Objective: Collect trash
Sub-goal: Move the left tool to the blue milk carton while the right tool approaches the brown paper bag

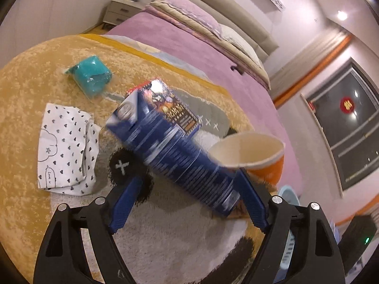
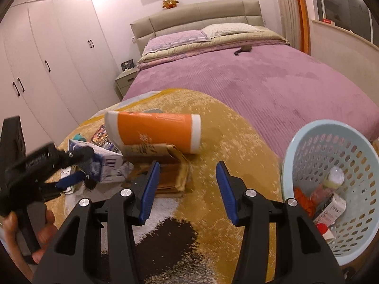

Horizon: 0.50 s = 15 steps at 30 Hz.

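My left gripper (image 1: 189,182) is shut on a blue carton (image 1: 170,142) and holds it tilted above the rug; the carton is blurred. It also shows in the right wrist view (image 2: 104,163), held by the left gripper (image 2: 78,165). An orange paper cup (image 2: 154,132) lies on its side on a brown paper bag (image 2: 170,172); the cup also shows in the left wrist view (image 1: 251,156). My right gripper (image 2: 187,189) is open and empty, just in front of the bag. A light blue basket (image 2: 331,184) with trash stands at the right.
A teal wrapped bundle (image 1: 91,75) and a white heart-print paper bag (image 1: 64,146) lie on the yellow rug (image 1: 28,118). A bed with a purple cover (image 2: 248,78) stands behind. Wardrobes (image 2: 47,59) line the left wall.
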Each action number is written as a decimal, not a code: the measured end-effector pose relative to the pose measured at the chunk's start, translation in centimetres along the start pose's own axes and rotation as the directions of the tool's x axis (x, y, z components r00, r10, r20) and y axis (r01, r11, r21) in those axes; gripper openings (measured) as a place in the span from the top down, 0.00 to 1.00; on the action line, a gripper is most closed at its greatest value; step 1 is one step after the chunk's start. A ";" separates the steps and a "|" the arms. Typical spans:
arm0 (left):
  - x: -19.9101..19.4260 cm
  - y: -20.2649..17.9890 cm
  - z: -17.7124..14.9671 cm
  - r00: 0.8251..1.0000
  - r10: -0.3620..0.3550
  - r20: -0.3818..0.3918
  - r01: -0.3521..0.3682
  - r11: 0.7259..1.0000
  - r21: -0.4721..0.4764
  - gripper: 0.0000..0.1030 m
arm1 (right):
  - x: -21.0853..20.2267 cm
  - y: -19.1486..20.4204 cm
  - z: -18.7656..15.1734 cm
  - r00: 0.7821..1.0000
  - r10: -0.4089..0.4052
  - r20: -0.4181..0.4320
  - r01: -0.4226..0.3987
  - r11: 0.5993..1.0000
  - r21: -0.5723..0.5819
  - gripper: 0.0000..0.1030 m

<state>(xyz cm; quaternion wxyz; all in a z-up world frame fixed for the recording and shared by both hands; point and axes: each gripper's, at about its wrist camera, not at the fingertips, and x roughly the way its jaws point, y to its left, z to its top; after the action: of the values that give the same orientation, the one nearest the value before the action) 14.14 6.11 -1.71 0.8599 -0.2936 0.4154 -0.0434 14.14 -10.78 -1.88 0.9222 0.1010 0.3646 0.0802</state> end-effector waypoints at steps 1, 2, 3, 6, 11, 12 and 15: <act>0.0 -0.1 0.0 1.000 0.005 0.002 -0.005 1.000 -0.005 0.24 | 0.1 -0.1 -0.1 1.000 0.000 -0.001 0.000 1.000 0.002 0.55; 0.0 -0.1 0.1 1.000 0.006 0.001 -0.006 1.000 -0.009 0.24 | 0.1 -0.2 -0.2 1.000 0.004 -0.003 -0.004 1.000 0.005 0.55; -0.3 -0.1 0.0 1.000 -0.004 0.000 0.004 1.000 -0.013 0.24 | 0.1 -0.3 -0.2 1.000 0.007 -0.003 -0.007 1.000 0.007 0.55; -0.7 0.0 -0.1 1.000 -0.010 0.018 0.010 1.000 -0.019 0.23 | 0.3 -0.4 -0.4 1.000 0.015 0.000 -0.015 1.000 0.012 0.55; 1.0 -0.5 0.2 1.000 0.017 -0.022 -0.018 0.999 -0.028 0.24 | 1.3 -0.1 -0.9 0.999 0.030 -0.019 -0.029 0.999 0.019 0.55; 1.4 -0.6 0.1 0.999 0.029 -0.026 -0.029 0.999 -0.022 0.24 | 1.5 0.0 -1.1 0.999 0.030 -0.025 -0.029 0.999 0.019 0.55; 2.4 -0.7 -0.2 0.997 0.059 -0.046 -0.060 0.998 -0.017 0.26 | 1.6 0.3 -1.4 0.999 0.031 -0.037 -0.030 0.999 0.016 0.55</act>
<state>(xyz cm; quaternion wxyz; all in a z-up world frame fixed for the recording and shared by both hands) 15.63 4.64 -3.04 0.8484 -0.2877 0.4439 -0.0208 14.31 -9.98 -3.87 0.9131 0.1122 0.3808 0.0935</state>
